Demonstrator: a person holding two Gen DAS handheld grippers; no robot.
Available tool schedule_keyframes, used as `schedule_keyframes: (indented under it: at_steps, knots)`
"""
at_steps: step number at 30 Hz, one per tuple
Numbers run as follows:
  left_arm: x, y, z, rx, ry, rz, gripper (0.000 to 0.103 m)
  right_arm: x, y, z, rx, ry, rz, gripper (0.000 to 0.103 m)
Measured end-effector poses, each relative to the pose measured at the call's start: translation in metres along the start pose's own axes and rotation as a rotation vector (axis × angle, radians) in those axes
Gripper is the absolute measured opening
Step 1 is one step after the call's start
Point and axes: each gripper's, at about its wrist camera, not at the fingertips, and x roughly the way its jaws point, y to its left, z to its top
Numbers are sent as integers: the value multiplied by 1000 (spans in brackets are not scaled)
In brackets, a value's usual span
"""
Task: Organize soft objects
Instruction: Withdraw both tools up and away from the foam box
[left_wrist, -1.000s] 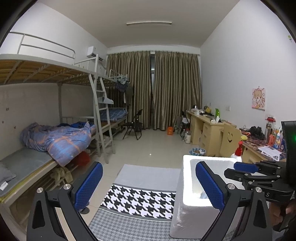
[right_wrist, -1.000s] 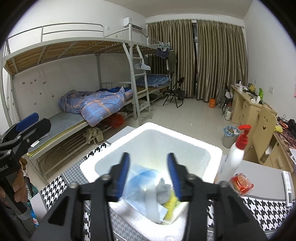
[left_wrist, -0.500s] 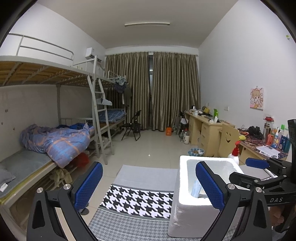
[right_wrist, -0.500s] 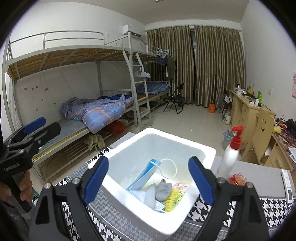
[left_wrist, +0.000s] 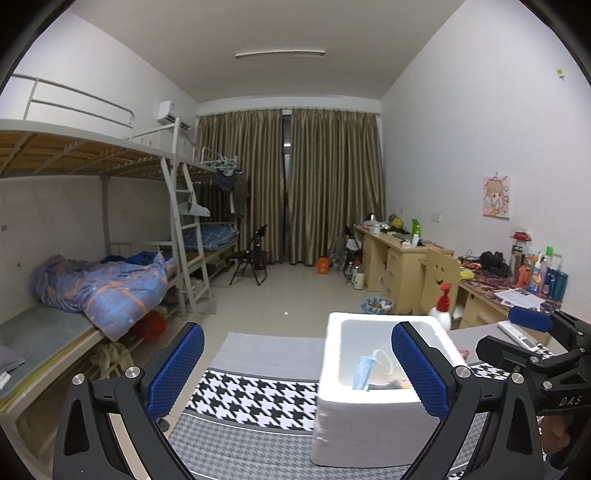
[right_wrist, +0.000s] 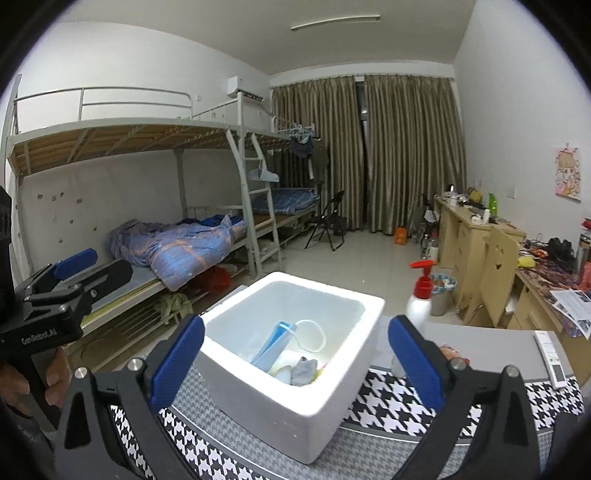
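A white foam box (right_wrist: 288, 417) stands on the houndstooth-covered table (right_wrist: 388, 398). Inside it lie a blue face mask (right_wrist: 275, 345) with a white loop, a grey soft piece (right_wrist: 304, 371) and something yellow. My right gripper (right_wrist: 295, 328) hovers just in front of the box, its jaws opening wide with nothing pressed between the pads. From the left wrist view the box (left_wrist: 369, 424) sits to the right, with the mask (left_wrist: 364, 373) showing over its rim. My left gripper (left_wrist: 297, 332) is open and holds nothing. The right gripper (left_wrist: 532, 343) shows at that view's right edge.
A white pump bottle with a red top (right_wrist: 421, 295) stands behind the box, and a small red packet lies beside it. A remote (right_wrist: 550, 356) rests on the table's right. A bunk bed (right_wrist: 184, 251) runs along the left wall; desks (right_wrist: 472, 236) line the right.
My right gripper spread its jaws from narrow over the box's contents to wide, and drew back from the box. The mask stays in the box. The left gripper shifted slightly.
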Motion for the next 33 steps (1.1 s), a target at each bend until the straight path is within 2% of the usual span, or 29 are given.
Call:
schedule_keyframes:
  at_steps: [10, 18, 33]
  knots:
    - [-10, -21, -1, 1, 3, -65, 102, -28, -8, -7, 12, -45, -110, 101]
    - [-23, -37, -3, 11, -7, -113, 102, -47, -18, -22, 33, -62, -139, 101]
    - [-44, -53, -17, 22, -39, -160, 102, -80, -23, -51, 51, -93, -166, 101]
